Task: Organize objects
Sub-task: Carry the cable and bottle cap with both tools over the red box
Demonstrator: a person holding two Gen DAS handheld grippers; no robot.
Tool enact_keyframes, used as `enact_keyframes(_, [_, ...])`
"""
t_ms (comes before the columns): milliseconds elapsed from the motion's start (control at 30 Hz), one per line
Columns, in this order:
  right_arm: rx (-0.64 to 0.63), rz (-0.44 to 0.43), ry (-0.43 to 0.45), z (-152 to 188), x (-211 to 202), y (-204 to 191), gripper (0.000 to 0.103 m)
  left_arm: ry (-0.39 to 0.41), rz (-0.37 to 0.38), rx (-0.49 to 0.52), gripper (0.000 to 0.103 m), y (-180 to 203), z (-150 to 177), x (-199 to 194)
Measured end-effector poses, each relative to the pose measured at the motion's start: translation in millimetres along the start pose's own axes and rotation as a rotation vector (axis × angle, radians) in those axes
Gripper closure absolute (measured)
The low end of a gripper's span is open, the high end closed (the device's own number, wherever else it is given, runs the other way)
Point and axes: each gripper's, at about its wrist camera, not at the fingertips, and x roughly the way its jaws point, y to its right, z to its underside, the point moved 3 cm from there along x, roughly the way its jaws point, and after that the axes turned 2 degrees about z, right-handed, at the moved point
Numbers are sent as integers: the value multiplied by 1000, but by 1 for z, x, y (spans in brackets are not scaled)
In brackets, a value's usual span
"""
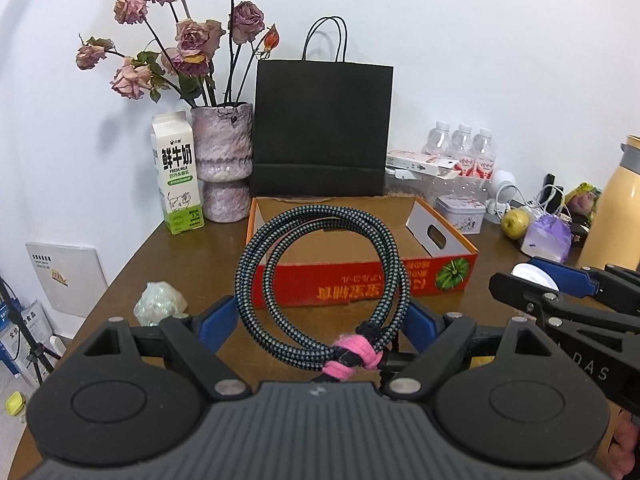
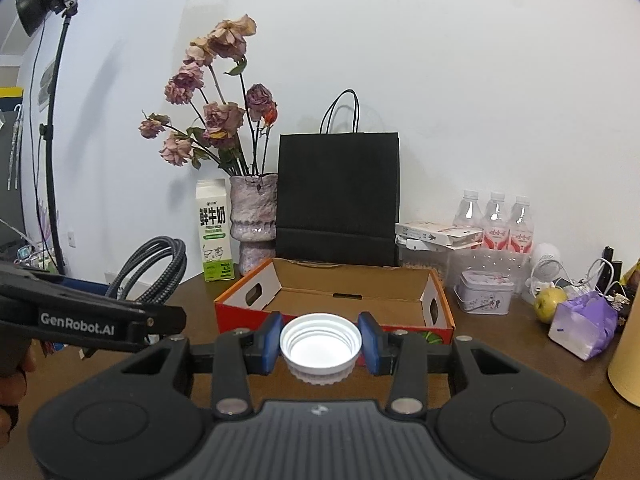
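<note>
My left gripper (image 1: 322,320) is shut on a coiled braided cable (image 1: 256,248) tied with a pink band (image 1: 352,356). It holds the coil upright above the table, in front of the red cardboard box (image 1: 360,284). The coil also shows in the right wrist view (image 2: 160,272), at the left. My right gripper (image 2: 322,342) is shut on a white plastic lid (image 2: 320,344), open side toward the camera, just in front of the box (image 2: 336,300). The lid also shows in the left wrist view (image 1: 534,274), at the right. The box is open and empty.
A black paper bag (image 1: 320,128), a vase of dried roses (image 1: 224,160) and a milk carton (image 1: 176,176) stand behind the box. Water bottles (image 1: 460,148), a small tin (image 1: 460,212), a pear (image 1: 514,222), a purple bag (image 1: 548,236) and a yellow flask (image 1: 616,208) crowd the right. A crumpled wrapper (image 1: 158,304) lies at the left.
</note>
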Motion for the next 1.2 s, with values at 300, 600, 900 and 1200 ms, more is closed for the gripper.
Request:
enact_keyframes(300, [-21,10,-36,-16,49,7,64,-15,-10,-33,16,-5,-27,43])
enact_keyframes(600, [-38,19,-76,-34,99,19,64,-24,-33,-53,16,-10,-53,87])
enact_keyframes(900, [-50,33,-129,-49,150,25,64,-30,-66,-61,16,-13,-79,126])
enact_keyframes(1200, [-39,67,-198,-56,200,38,64,-81,-94,-86,16,-16,-94,166])
